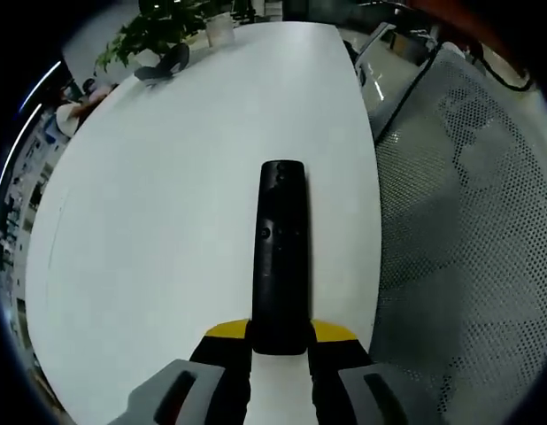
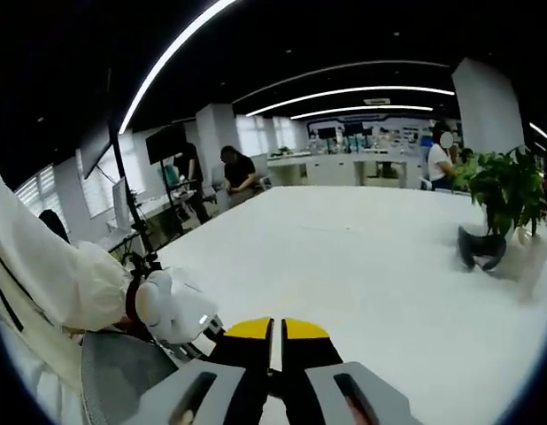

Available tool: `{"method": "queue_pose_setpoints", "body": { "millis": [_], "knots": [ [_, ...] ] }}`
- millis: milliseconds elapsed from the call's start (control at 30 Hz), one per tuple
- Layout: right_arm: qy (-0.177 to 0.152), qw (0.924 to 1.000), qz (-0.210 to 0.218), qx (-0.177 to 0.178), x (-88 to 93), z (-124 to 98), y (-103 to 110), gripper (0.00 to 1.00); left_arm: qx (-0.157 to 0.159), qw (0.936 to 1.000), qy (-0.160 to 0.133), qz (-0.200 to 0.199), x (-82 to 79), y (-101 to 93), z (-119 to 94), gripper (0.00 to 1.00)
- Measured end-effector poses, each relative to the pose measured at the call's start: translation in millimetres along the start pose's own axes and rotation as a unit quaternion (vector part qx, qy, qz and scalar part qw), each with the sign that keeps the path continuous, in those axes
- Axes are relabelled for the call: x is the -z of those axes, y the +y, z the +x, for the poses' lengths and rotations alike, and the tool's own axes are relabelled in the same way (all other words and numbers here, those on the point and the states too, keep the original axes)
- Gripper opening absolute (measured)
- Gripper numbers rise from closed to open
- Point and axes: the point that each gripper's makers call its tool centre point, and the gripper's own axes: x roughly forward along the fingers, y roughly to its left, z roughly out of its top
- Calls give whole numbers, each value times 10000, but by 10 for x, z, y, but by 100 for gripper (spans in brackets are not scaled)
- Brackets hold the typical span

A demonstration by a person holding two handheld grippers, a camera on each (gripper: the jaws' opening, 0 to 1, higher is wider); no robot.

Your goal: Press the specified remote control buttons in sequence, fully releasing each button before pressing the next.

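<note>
A long black remote control (image 1: 281,252) points away from me in the left gripper view, held above the white table (image 1: 167,204). My left gripper (image 1: 281,341) is shut on its near end, yellow-tipped jaws pressed against either side. Small round buttons show on the remote's top face. In the right gripper view my right gripper (image 2: 275,335) is shut, its yellow-tipped jaws closed together with nothing between them, raised over the white table (image 2: 362,257).
A grey mesh chair (image 1: 468,221) stands right of the table edge. A potted plant (image 2: 508,190) and a dark object (image 2: 480,246) sit at the table's far end. A person's pale sleeve (image 2: 43,274) and a white device (image 2: 172,305) are at left. People stand in the office behind.
</note>
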Motion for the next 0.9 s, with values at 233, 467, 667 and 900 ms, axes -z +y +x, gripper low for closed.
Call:
{"method": "queue_pose_setpoints", "body": {
  "millis": [233, 467, 667, 900],
  "knots": [
    [98, 10000, -10, -19, 0, 52, -83, 0, 17, 10000, 22, 64, 0, -130, 1, 22],
    [478, 9986, 199, -81, 169, 139, -147, 0, 1, 10000, 21, 5, 11, -200, -1, 22],
    [937, 9951, 231, -196, 407, 197, -180, 0, 49, 9999, -55, 121, 3, -299, -7, 23],
    [1533, 9877, 224, -196, 712, 245, -242, 0, 56, 9999, -110, 59, -7, -293, -4, 23]
  ]
}}
